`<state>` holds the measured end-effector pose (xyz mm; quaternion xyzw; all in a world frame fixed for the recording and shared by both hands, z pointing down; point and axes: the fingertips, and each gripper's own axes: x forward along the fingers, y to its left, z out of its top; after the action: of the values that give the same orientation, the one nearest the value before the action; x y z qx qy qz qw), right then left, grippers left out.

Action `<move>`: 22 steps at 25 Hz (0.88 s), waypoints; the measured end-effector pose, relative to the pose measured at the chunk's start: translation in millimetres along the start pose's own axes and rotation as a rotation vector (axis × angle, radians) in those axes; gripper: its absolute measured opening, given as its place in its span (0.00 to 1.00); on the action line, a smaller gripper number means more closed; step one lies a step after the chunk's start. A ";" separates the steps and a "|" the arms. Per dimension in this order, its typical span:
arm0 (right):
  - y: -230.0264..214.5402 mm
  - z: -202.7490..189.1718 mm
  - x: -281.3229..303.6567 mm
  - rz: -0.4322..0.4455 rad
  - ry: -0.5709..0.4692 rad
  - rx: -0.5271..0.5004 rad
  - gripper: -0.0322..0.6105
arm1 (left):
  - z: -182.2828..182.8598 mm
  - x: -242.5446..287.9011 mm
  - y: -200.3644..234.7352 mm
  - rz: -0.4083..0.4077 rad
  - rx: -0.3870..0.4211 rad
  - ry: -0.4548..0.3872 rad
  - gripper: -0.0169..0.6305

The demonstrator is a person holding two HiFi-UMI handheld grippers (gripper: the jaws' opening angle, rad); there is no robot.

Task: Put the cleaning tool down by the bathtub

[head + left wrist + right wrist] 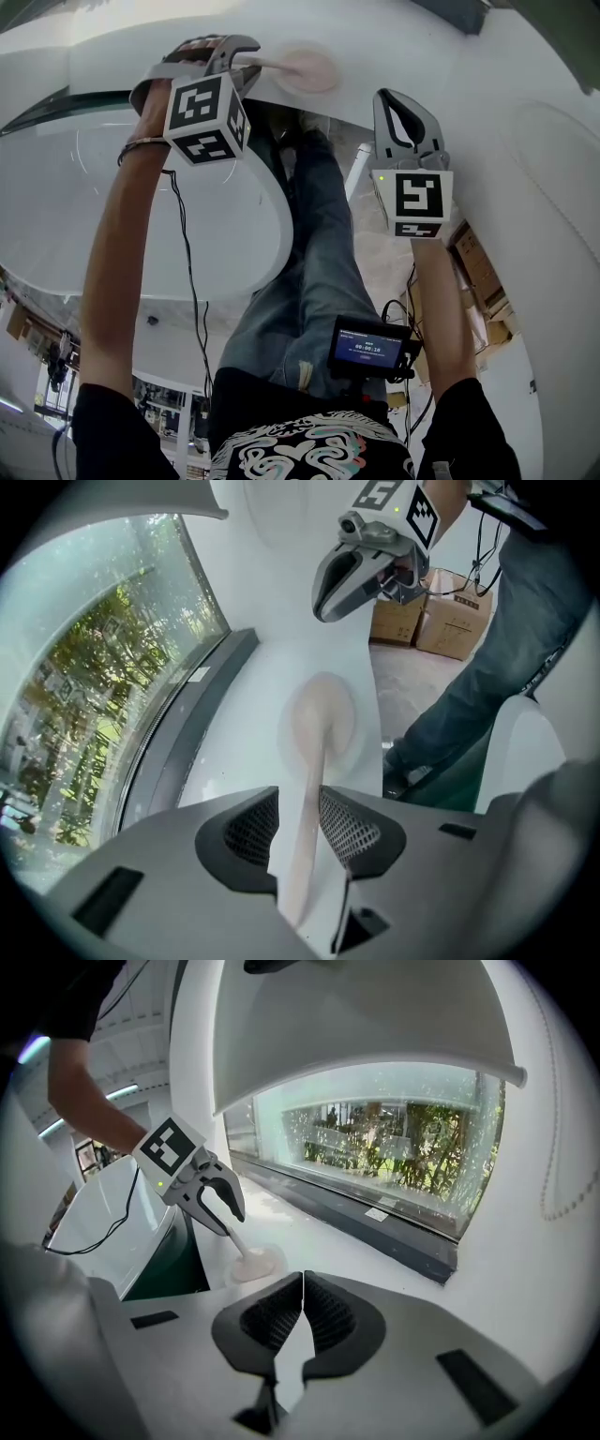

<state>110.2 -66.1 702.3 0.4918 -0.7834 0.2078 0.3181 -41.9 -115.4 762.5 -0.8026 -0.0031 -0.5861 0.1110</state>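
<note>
The white bathtub (pixel 187 225) fills the left of the head view; along its far rim runs a white ledge (pixel 253 696), edged by the window (pixel 394 1147). The left gripper (pixel 298 822) hangs over that ledge with its jaws apart and clamping nothing; the right gripper (pixel 302 1312), well apart, has its jaws together and empty. The cleaning tool (pixel 319 724) rests with its round pale head flat on the ledge, near the rim, its thin handle slanting up between the left jaws.

It looks light; the handle seems stiff and smooth, so likely slippery, and the head probably soft; mid-handle is the sensible grip, as the disc is too wide and flat.

The left gripper view alone shows the handle standing between the parted pads; the right gripper view shows from the side that the head sits on the ledge; the head view places it against the tub's rim.
</note>
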 end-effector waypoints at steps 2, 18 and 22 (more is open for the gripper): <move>0.7 1.5 -0.2 0.000 -0.001 -0.004 0.09 | 1.2 -4.7 1.6 0.009 -0.033 -0.023 0.24; 7.3 15.8 -6.5 0.003 -0.016 -0.024 0.09 | 5.1 -53.2 41.9 0.235 -0.366 -0.207 0.05; 7.7 26.8 -9.9 0.003 -0.034 -0.034 0.09 | 14.7 -66.6 47.9 0.275 -0.432 -0.263 0.05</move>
<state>98.5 -73.7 676.1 0.4888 -0.7928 0.1863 0.3127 -42.4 -151.1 687.1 -0.8696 0.2163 -0.4436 0.0145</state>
